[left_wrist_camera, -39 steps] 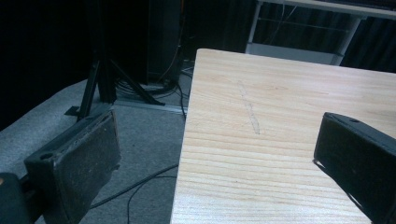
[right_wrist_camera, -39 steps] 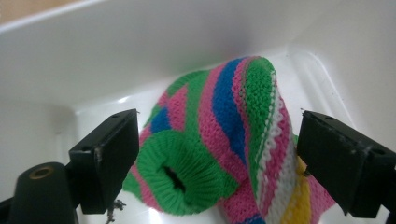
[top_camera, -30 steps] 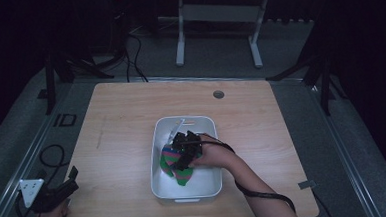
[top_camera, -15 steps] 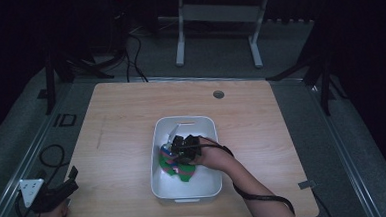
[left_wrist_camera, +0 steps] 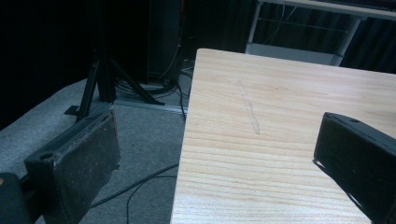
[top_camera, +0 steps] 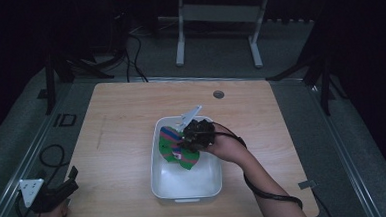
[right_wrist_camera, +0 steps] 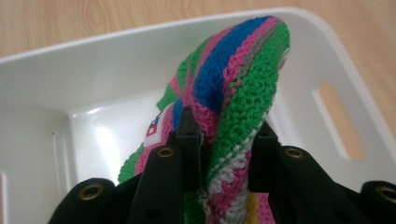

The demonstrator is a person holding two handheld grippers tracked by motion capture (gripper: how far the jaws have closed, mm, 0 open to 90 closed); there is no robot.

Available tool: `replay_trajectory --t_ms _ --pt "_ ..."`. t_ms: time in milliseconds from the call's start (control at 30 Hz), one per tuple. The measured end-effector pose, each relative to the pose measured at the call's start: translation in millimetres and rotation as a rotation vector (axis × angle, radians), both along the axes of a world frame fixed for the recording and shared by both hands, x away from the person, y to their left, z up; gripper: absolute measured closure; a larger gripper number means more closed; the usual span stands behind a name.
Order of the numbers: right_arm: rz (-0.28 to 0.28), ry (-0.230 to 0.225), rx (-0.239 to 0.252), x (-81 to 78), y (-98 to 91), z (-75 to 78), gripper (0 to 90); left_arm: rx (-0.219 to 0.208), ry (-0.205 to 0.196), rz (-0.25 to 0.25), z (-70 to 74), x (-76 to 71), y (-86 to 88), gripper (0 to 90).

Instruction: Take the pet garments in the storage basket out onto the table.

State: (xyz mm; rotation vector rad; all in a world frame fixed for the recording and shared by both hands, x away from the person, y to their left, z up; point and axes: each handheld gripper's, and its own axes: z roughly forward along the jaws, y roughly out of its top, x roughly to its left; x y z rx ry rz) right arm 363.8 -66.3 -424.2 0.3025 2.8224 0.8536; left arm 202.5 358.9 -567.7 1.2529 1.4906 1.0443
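Striped crocheted cloth in green, pink and blue (right_wrist_camera: 243,74): soft, light, limp; likely to sag and drape from any grip point. Pinched at a bunched fold between the narrowed jaws of the right tool (right_wrist_camera: 219,140), raised partly above the floor of the white rectangular plastic tub (top_camera: 185,186). Best taken at a thick fold, not a single edge. Tub otherwise bare, resting mid-way on the wooden surface (top_camera: 116,122). Left tool (left_wrist_camera: 215,158) wide apart, holding nothing, at the near left corner.
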Motion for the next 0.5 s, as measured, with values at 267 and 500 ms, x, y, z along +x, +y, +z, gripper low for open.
replay_trajectory --t_ms 267,500 --pt "-0.029 -0.041 0.094 -8.0 -25.4 41.8 72.5 0.0 0.0 0.002 0.0 0.2 -0.2 0.9" --pt "-0.055 -0.074 0.193 -11.4 -47.7 74.3 72.4 0.004 0.002 0.002 0.0 -0.1 -0.2 0.9"
